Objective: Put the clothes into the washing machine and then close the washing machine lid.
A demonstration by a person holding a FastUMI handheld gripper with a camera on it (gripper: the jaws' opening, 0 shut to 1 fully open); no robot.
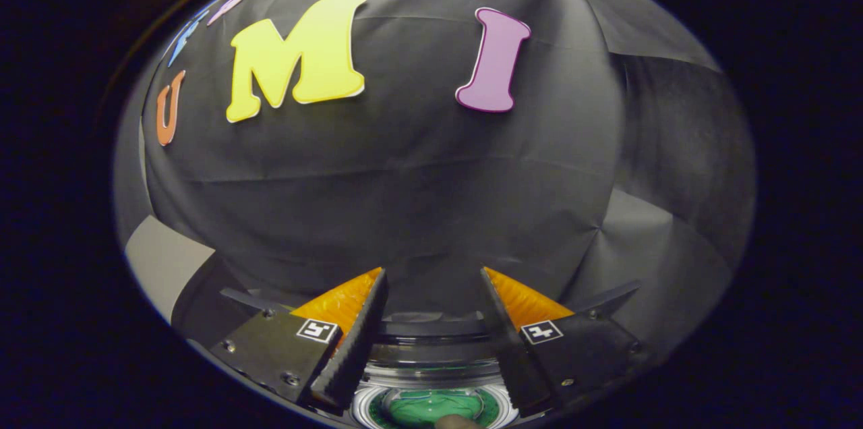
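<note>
**Gripper hangs open above washer**

The gripper point(433, 272) points at the booth's black cloth wall point(404, 199), its two fingers point(350, 341) spread wide apart with nothing between them: released, grasping nothing. Each finger carries a small square marker point(317, 330) near its base, one at about 8 o'clock from the gap and the other at about 4 o'clock.

Below the gap, at 6 o'clock, sits the washer point(431, 348), seen from above as a stack of dark and clear curved rims between the finger bases. Inside its round opening lies something green point(431, 407), ringed by a pale patterned band; whether this is cloth or part of the drum cannot be told. A small brownish shape point(458, 422) shows at the near rim of the opening, too little of it visible to say what it is. The lid cannot be made out as open or closed.

A pale panel point(158, 260) shows at 9 o'clock from the fingers, beside the cloth. At 3 o'clock, a lighter grey sheet of fabric point(647, 260) hangs in folds, meeting the darker cloth along a seam.
</note>
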